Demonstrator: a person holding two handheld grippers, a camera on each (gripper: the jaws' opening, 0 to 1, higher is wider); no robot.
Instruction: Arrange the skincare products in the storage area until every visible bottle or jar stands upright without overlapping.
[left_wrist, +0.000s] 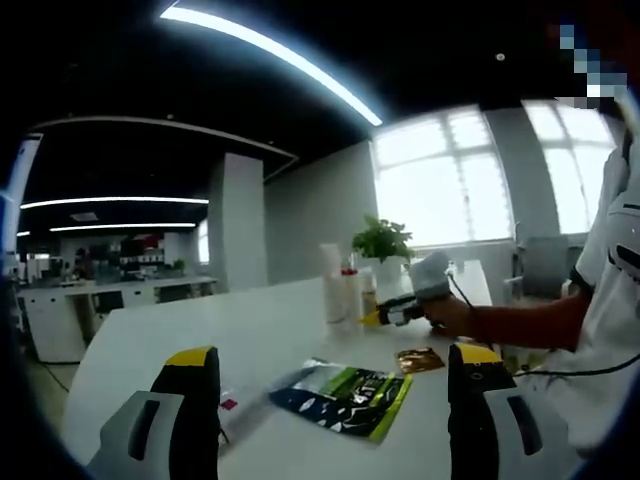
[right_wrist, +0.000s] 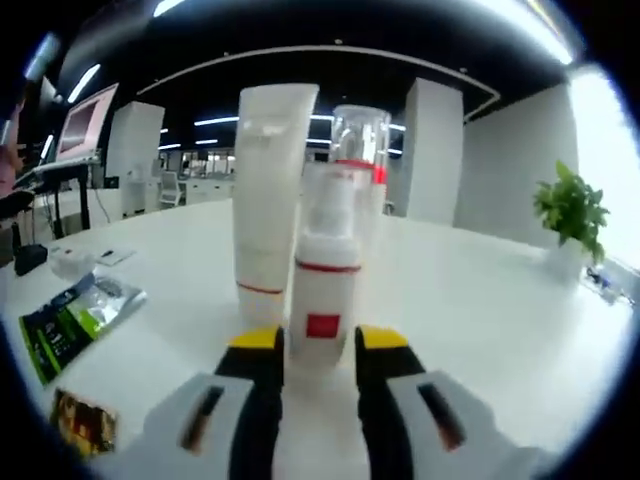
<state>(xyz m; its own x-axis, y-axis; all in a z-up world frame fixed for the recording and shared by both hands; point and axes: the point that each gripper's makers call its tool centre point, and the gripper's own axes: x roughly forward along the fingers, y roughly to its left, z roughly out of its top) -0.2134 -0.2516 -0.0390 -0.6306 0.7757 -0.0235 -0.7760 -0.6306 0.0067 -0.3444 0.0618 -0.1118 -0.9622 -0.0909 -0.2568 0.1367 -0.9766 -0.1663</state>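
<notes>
Right gripper: jaws narrow about the base of the pump bottle, apparently gripping it; it stands upright on the table, just before the tube. Release slowly, straight back, keeping clear of the tube. Left gripper: jaws wide, empty, above the sachet.

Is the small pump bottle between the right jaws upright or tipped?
Upright. The pump bottle stands base-down on the table, nozzle up, beside the upright white tube; the right gripper brackets its base.
</notes>
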